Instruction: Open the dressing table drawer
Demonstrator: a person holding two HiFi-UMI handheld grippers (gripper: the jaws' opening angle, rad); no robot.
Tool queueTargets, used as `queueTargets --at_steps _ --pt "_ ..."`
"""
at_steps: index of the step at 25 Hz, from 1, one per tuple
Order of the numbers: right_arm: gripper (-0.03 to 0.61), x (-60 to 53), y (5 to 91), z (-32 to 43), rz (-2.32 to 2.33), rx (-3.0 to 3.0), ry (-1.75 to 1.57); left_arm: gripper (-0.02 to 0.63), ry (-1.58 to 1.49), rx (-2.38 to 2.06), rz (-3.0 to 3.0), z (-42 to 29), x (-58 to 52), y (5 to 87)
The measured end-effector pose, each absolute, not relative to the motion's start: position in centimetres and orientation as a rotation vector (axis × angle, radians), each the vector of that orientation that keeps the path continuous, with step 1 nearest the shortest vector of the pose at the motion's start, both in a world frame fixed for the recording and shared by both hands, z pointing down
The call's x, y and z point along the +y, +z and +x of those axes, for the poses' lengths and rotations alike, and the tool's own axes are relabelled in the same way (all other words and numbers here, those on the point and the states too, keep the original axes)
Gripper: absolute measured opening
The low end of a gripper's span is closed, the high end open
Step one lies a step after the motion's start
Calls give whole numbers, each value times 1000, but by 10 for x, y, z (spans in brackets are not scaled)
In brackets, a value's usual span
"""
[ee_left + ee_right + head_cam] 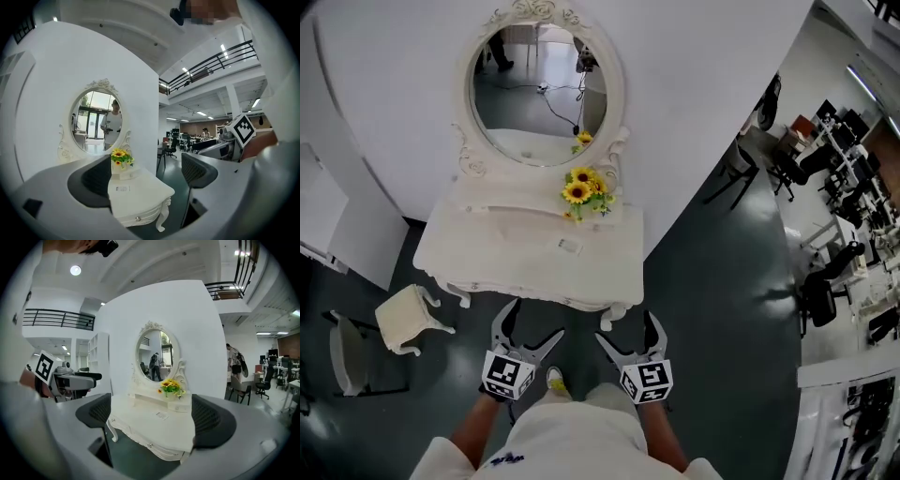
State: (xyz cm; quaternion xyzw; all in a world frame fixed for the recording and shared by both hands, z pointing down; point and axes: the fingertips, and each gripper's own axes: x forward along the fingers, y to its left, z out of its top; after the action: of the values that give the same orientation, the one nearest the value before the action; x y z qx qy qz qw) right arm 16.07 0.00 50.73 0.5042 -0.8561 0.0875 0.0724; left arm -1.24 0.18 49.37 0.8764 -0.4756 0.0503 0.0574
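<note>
Just short of the bench (487, 253), the left tongs (534, 323) and right tongs (625, 328) are hovering spread and empty, touching nothing, apparently because no grasp is being attempted yet. Its drawer (133, 436) is sitting shut in the front apron beneath the top. The knob (150, 445) is facing the person, so both tongs are probably being aimed forward to approach it.

Bright, even light comes from a round ceiling lamp (75, 270) and strip lights (224, 48). In the head view the white dressing table (506, 253) is nearly washed out, and only soft shadows lie on the dark floor (712, 291). All views bow strongly at the edges. Both gripper views darken to black at the corners.
</note>
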Motion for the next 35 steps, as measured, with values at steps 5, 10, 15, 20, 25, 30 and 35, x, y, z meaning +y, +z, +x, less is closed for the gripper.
queueTargets --at_steps 5,10,15,20,25,30,35 --pt "552 -25 518 157 1544 -2512 294 474 146 -1360 2679 -10 -35 500" --pt "552 -67 522 160 1558 -2495 300 475 148 -1350 2663 -9 -75 508" --pt "552 -119 531 156 1515 -2533 319 474 195 -1379 2658 -13 -117 520" --pt "552 -176 538 162 1464 -2563 320 474 259 -1470 2589 -28 -166 530" --pt "552 -221 540 174 1438 -2584 338 474 268 -1516 2557 -15 -211 523" --pt "552 -250 546 190 1431 -2589 375 474 302 -1493 2559 9 -242 531" --pt "551 -272 560 201 1388 -2580 398 474 340 -1509 2499 13 -264 550"
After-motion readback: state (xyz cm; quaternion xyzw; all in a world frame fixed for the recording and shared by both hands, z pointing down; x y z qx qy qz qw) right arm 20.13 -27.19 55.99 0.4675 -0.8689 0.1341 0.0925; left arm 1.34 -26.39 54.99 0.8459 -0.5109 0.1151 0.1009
